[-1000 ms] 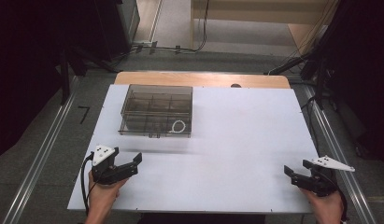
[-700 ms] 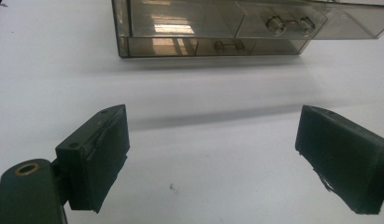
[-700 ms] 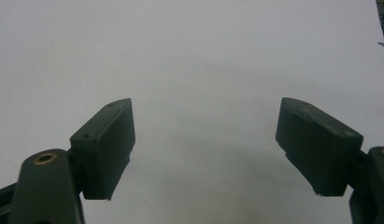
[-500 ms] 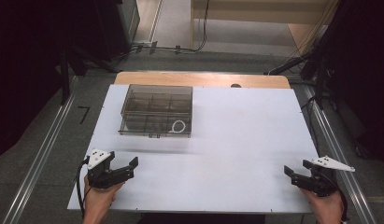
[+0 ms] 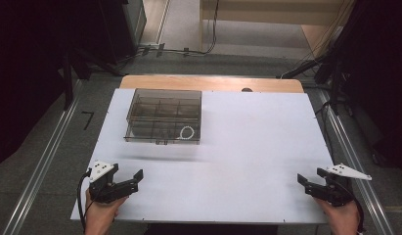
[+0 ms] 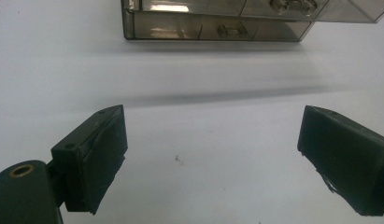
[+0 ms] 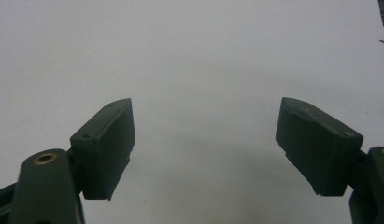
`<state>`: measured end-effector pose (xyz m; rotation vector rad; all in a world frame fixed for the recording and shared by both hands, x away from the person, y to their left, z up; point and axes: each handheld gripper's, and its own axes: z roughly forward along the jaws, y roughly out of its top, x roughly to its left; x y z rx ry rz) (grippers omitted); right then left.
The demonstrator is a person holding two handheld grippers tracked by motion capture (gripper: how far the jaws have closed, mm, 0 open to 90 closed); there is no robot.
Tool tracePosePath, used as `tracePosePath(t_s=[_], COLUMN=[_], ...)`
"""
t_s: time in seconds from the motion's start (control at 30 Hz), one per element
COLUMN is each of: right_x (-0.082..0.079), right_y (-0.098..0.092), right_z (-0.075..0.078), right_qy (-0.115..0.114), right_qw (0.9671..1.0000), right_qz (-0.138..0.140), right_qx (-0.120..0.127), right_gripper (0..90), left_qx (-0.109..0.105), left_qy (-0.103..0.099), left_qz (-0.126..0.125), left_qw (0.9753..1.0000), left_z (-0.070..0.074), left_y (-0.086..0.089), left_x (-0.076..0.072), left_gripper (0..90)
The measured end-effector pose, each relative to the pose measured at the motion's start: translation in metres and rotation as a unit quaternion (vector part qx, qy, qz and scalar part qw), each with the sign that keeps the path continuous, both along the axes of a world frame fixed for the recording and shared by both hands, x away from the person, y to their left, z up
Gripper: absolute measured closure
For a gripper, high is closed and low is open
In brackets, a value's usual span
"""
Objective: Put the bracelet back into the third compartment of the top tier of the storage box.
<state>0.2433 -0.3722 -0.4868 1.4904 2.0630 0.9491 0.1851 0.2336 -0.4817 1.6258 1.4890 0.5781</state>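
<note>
Your left gripper point(image 5: 132, 178) sits near the front left corner of the white table point(image 5: 247, 147), its jaws spread wide with nothing between them; in the left gripper view point(image 6: 210, 154) only bare tabletop shows between the pads. Your right gripper point(image 5: 308, 183) rests near the front right corner, jaws likewise apart and empty, and the right gripper view point(image 7: 206, 144) looks along them onto plain white surface. The clear smoky compartment box point(image 5: 163, 115) stands toward the back left of the table, well apart from both grippers. A small white ring point(image 5: 187, 132) lies in its front right compartment. You can see the box's near wall point(image 6: 213, 25) at the top of the left gripper view.
</note>
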Motion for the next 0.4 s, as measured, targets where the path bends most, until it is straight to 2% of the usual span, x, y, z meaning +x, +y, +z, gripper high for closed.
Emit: tracePosePath(t_s=[0.4], right_x=[-0.0002], right_y=[0.0005], right_z=[-0.0003], right_qy=[0.002], right_qw=[1.0], right_qz=[0.0], right_qx=[0.002], right_gripper=[18.5], left_qx=[-0.003], left_qy=[0.007], left_qz=[0.003], left_qw=[1.0], left_z=[-0.0039], left_y=[0.0052], left_x=[-0.0051], left_gripper=[8.7])
